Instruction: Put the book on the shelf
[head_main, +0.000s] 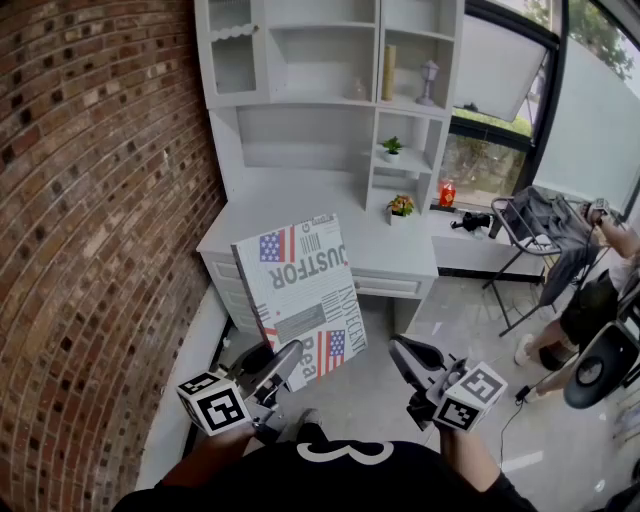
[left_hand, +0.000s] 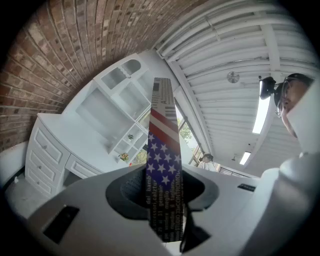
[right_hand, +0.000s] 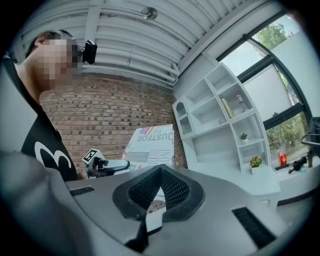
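White surface (head_main: 300, 215) against red brick wall (head_main: 90, 200); left tongs (head_main: 292, 358) grip the flag-printed "JUSTFOR" book (head_main: 300, 290), right tongs (head_main: 404, 352) closed, empty.

A black T-shirt (head_main: 400, 485) with white print is worn. The left gripper (head_main: 290, 358) and right gripper (head_main: 402, 352) are finished in grey, with black ribbed pads (right_hand: 172, 190) and black-and-white marker cubes (head_main: 213, 403).

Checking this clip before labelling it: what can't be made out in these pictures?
- Head view: the lower corner of the book is hidden behind the left tongs.
- Left gripper view: the book shows edge-on only, so its cover is out of sight.
- Head view: the small red item is too small to identify.
- Head view: the person is cut off by the right edge.
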